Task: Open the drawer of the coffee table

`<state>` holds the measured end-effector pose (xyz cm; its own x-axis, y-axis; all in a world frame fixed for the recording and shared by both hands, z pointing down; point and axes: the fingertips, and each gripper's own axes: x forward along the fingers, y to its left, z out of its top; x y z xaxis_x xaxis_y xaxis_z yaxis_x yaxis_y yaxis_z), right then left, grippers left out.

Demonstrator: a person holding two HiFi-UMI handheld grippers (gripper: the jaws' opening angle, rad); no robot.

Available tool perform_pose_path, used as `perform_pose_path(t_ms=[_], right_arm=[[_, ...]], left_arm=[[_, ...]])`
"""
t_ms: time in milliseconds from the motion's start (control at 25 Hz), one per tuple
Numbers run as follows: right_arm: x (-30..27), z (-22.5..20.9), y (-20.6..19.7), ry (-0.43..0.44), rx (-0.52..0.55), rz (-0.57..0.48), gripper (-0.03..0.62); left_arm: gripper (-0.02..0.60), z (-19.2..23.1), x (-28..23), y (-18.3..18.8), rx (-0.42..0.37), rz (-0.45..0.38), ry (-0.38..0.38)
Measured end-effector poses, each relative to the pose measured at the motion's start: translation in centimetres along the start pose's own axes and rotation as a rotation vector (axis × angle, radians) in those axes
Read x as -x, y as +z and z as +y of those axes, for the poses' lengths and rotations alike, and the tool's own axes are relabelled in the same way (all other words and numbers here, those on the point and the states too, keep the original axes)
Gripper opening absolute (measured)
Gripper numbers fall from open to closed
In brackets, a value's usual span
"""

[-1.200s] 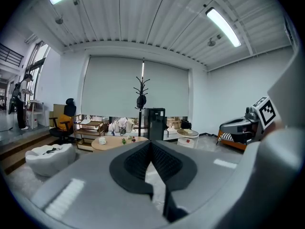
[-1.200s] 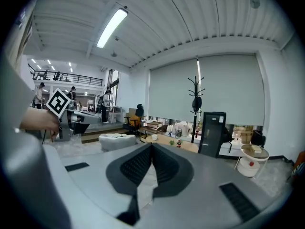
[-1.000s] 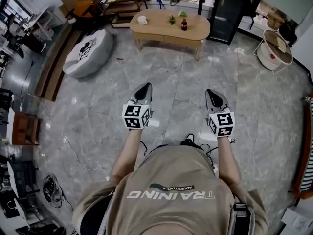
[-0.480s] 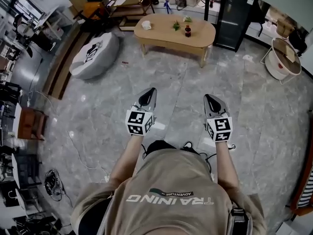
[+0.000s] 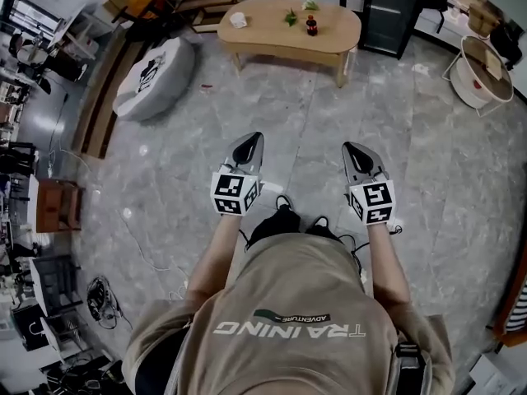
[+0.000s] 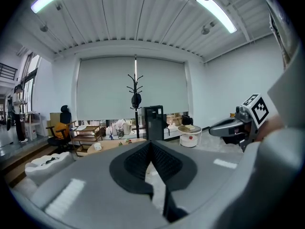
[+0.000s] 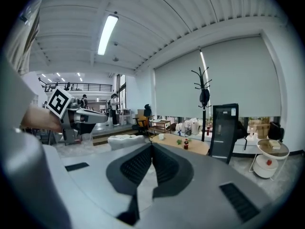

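Wooden coffee table [image 5: 263,30] distant | drawer indiscernible | left gripper [image 5: 250,141], right gripper [image 5: 353,148] closed

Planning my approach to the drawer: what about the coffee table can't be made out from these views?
Drawer and its handle: head view, coffee table too far and small.
Table's front: left gripper view, mostly behind the left gripper.
Items beside the bottle: head view, too small to identify.
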<state>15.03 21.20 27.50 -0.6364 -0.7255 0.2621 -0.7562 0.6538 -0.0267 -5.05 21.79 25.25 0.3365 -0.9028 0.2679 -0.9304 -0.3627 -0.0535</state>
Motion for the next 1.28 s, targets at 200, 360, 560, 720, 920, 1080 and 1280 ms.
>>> perform_pose_path(t_ms=[200, 360, 560, 720, 920, 1080, 1280], right_arm=[[-1.4, 0.5, -0.7, -0.026, -0.006, 0.025, 0.005], [-3.8, -0.5, 0.6, -0.063, 0.029, 0.034, 0.005], [-7.9, -0.1, 3.4, -0.08, 0.06, 0.038, 0.005], [-11.3, 0.5, 3.6, -0.09, 0.044, 0.062, 0.005], [-15.6, 1.3, 5.2, -0.111, 0.065, 0.063, 0.005], [-16.7, 1.2, 4.3, -0.123, 0.07, 0.101, 0.005], [-18.2, -0.2, 4.9, -0.146, 0.074, 0.127, 0.005]], left_arm=[[0.006, 2.1, -0.3, -1.8, 0.034, 0.008, -0.007], [0.006, 5.7, -2.0, -2.1, 0.077, -0.002, -0.003], [0.006, 9.6, -3.9, -0.2, 0.05, -0.054, -0.028], [0.006, 12.5, -5.5, -0.9, 0.066, -0.048, -0.048], [0.006, 16.8, -8.0, -2.0, 0.064, -0.035, -0.083], [0.006, 17.6, -9.9, -2.8, 0.042, -0.035, -0.119], [0.006, 17.9, -12.0, -1.8, 0.034, -0.05, -0.161]])
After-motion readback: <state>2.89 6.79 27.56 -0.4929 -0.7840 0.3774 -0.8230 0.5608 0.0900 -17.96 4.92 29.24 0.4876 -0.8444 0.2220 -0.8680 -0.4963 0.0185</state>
